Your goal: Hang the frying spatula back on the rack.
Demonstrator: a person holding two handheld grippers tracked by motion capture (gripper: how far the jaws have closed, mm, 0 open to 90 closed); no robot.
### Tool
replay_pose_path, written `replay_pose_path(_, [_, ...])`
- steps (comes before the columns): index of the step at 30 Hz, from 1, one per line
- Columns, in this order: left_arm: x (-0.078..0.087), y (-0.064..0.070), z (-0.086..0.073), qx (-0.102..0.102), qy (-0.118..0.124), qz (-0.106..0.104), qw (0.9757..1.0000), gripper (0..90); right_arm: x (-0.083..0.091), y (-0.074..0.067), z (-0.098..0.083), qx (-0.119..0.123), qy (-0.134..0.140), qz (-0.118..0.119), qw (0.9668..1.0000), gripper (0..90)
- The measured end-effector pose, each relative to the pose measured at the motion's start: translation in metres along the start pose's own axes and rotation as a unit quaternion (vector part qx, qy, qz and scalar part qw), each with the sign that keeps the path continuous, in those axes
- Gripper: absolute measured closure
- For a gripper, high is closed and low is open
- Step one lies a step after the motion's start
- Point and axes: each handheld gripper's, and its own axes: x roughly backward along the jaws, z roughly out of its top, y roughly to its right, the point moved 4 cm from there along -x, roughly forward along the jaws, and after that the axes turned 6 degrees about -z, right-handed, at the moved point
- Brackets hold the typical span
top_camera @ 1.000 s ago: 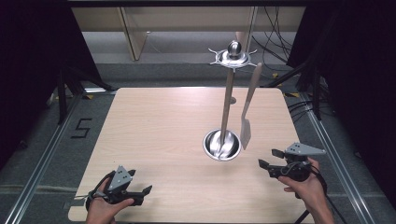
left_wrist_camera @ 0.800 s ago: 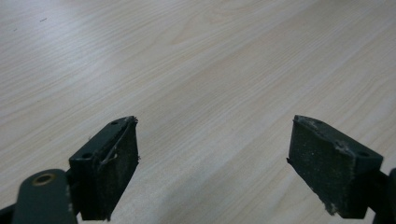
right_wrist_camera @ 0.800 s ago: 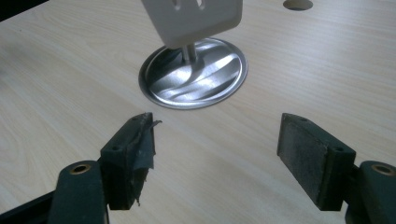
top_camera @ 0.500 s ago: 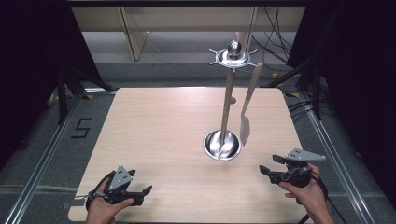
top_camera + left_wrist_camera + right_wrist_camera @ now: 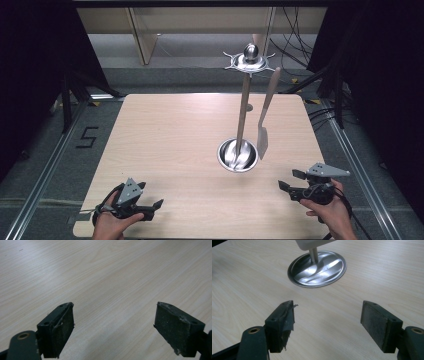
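A metal utensil stand [image 5: 244, 97] rises from a round steel base [image 5: 238, 154] right of the table's middle, with a star-shaped hook crown [image 5: 250, 59] on top. A pale spatula [image 5: 265, 114] hangs from the crown, its blade just above the base. The base [image 5: 318, 266] lies ahead of my right gripper [image 5: 327, 321], whose jaws stand wide apart with nothing between them. In the high view the right gripper [image 5: 291, 181] sits near the front right edge. My left gripper [image 5: 154, 206] rests at the front left corner, open over bare wood [image 5: 113, 326].
The light wooden table [image 5: 170, 135] stands inside a metal frame. Cables [image 5: 300, 35] trail behind it at the back right. A floor mark like a "5" [image 5: 86, 136] lies to the left. Dark curtains flank both sides.
My right gripper has drawn back toward the front edge and a little lower. The left gripper has stayed where it was.
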Motion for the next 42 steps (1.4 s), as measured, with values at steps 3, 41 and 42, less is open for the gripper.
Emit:
replay_pose_path(3, [0.0, 0.0, 0.0, 0.0, 0.0, 0.0, 1.0, 15.4, 0.0, -0.001, -0.001, 0.002, 0.0, 0.0, 1.0, 28.2])
replay_pose_path(41, [0.001, -0.002, -0.001, -0.017, -0.012, 0.009, 0.9997, 15.4, 0.014, -0.011, -0.032, 0.008, -0.02, -0.017, 0.9996, 28.0])
replay_pose_path(42, [0.001, -0.002, -0.001, -0.017, -0.012, 0.009, 0.9997, 15.4, 0.014, -0.008, -0.033, 0.019, -0.023, -0.019, 0.9994, 28.0])
